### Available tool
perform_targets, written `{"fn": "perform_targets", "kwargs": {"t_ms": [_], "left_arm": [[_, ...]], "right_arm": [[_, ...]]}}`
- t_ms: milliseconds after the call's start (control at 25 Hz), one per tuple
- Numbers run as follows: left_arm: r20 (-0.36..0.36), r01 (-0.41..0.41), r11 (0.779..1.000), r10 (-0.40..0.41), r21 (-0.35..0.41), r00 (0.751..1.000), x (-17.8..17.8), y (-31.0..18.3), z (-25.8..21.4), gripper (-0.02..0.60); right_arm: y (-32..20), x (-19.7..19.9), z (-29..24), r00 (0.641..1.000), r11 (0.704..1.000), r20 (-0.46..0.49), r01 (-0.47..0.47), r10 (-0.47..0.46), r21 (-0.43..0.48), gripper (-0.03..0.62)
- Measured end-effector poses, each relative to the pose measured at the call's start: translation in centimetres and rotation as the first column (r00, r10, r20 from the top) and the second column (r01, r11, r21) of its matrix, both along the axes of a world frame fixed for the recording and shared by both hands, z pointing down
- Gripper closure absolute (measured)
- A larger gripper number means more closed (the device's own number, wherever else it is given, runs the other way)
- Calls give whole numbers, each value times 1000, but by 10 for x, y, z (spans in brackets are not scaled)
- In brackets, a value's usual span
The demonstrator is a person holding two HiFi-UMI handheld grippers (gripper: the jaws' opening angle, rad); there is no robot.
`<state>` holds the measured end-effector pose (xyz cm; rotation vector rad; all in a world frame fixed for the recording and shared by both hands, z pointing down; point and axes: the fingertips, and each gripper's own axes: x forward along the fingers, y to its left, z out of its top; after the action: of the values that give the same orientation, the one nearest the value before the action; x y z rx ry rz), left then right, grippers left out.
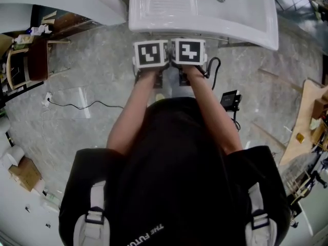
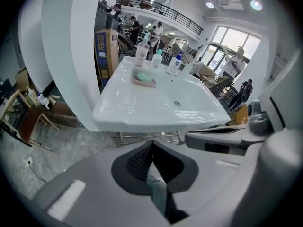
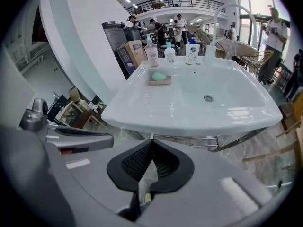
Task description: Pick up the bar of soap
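Site: white washbasin (image 1: 246, 27) on a metal frame, grey stone floor beneath. The person stands at its near edge, both arms out in front.

- Bar of soap (image 3: 158, 76): pale green, lying on a pinkish soap dish (image 3: 160, 82). The dish sits on the ribbed shelf at the basin's left, toward the far edge. Untouched; nothing is near it.
- Behind the dish, along the far rim, is a row of pump bottles (image 3: 170, 52). The drain (image 3: 208, 98) lies in the bowl to the right of the dish.
- Left gripper (image 2: 151, 145): jaws closed together, the ribbed pads meeting, nothing between them. It hangs outside the basin's near rim, pointed down and forward.
- Right gripper (image 3: 151, 143): the same, jaws pressed together and empty, just beside the left one. In the head view their marker cubes sit almost touching, just short of the near rim.

Progress, as judged: the task is barely begun. No gripper is over the basin, and the soap lies well apart from both, across the whole ribbed shelf.

Left to do:
- Open one pair of jaws.
- Carry that gripper over the near rim to the far left.
- Set the pads on either side of the bar.
- Close them and lift the bar off the dish.

The soap may be slick, so the grip could slip.
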<state>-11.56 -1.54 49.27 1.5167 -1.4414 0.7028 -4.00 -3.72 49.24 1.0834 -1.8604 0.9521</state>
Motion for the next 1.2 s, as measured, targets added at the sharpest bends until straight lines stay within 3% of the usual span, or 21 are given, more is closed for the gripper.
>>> {"fn": "perform_targets", "kwargs": {"t_ms": [320,480,760,1080,1200], "left_arm": [[-18,1,1000,-2,-23,1000,0,-52,-3,583],[-9,-2,1000,2,-30,1000,7,-84,0,583],[-21,10,999,-11,-52,1000,15,-103,2,583],[7,7,999,-6,-51,1000,26,-134,5,583],[20,13,999,-12,-51,1000,25,-142,4,583]], "right_arm": [[-61,-5,-7,1000,1000,5,11,-11,28,579],[-90,-2,-3,999,1000,38,11,-11,-1,579],[-110,1,2,998,999,50,40,-39,-29,579],[-137,3,5,988,995,131,91,-84,-47,580],[-147,6,4,988,994,118,103,-98,-39,580]]}}
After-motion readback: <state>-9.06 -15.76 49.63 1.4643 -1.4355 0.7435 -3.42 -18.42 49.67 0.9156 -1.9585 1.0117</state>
